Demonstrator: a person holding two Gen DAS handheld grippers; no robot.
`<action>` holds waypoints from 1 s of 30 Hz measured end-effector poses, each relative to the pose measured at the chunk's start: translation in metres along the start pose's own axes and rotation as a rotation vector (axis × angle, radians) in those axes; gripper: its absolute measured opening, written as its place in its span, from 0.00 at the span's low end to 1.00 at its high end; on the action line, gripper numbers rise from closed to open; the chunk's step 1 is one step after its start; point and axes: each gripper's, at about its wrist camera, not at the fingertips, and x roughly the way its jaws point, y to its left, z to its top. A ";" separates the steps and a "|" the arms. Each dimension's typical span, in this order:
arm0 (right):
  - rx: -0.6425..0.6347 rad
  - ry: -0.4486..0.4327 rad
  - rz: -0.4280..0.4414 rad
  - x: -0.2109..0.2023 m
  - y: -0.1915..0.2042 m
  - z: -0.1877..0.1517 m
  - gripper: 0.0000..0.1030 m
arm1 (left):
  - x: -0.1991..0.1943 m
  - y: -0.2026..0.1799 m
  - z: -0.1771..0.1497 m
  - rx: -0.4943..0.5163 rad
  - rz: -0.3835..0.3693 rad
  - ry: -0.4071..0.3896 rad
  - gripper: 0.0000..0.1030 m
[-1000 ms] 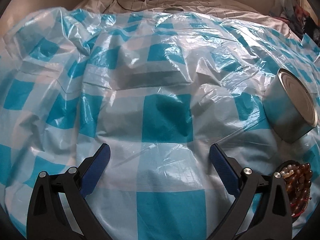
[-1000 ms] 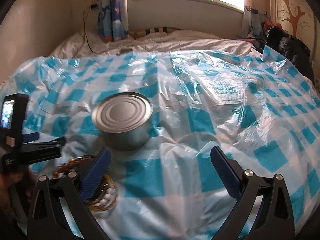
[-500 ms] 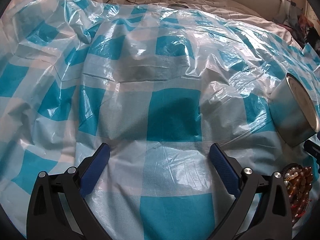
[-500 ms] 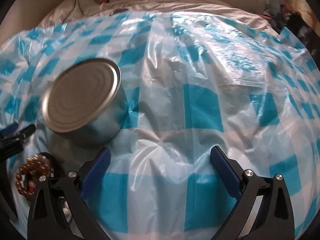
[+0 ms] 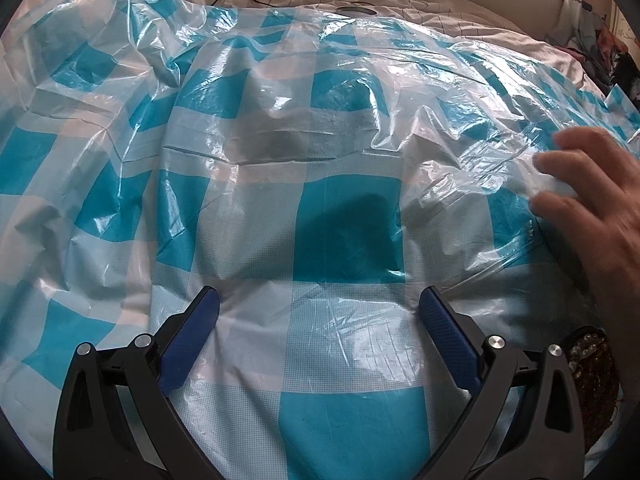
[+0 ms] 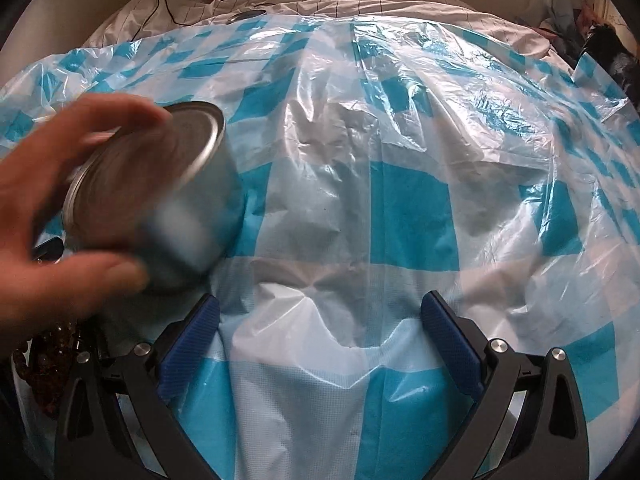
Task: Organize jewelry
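A round silver tin (image 6: 160,200) lies tilted on the blue-and-white checked plastic sheet (image 6: 400,208), left in the right wrist view, with a bare hand (image 6: 52,232) wrapped around it. The same hand (image 5: 592,208) shows at the right edge of the left wrist view, hiding the tin there. A heap of brown and pearl bead jewelry (image 5: 592,376) sits low right beside my left gripper (image 5: 320,320), and as dark beads (image 6: 44,368) low left of my right gripper (image 6: 320,328). Both grippers stand open over bare sheet, holding nothing.
The sheet covers a bed and is wrinkled, bunched high at the left (image 5: 100,40). White bedding (image 6: 360,0), a black cable (image 6: 168,8) and a small round lid-like object (image 6: 248,16) lie at the far edge. Dark clothing (image 6: 612,60) is piled far right.
A bare hand has come in and grasped the tin, tipping it. Both grippers have dropped lower and closer to the sheet, jaws unchanged.
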 end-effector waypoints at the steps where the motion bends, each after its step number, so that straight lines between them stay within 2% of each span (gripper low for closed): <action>1: 0.000 -0.001 0.000 0.000 0.000 0.000 0.93 | 0.001 0.000 0.000 -0.003 -0.005 0.003 0.93; 7: 0.000 -0.001 -0.001 0.000 0.001 0.000 0.93 | 0.011 0.012 0.008 -0.055 -0.064 0.042 0.94; 10: 0.000 -0.001 -0.002 0.000 0.001 0.000 0.93 | 0.017 0.006 0.015 -0.053 -0.017 0.058 0.94; 17: -0.002 -0.001 -0.007 0.000 0.001 0.001 0.93 | 0.017 0.002 0.015 -0.035 0.010 0.043 0.94; 30: -0.006 -0.004 -0.012 0.001 0.002 0.000 0.93 | 0.019 0.004 0.016 -0.050 0.000 0.041 0.94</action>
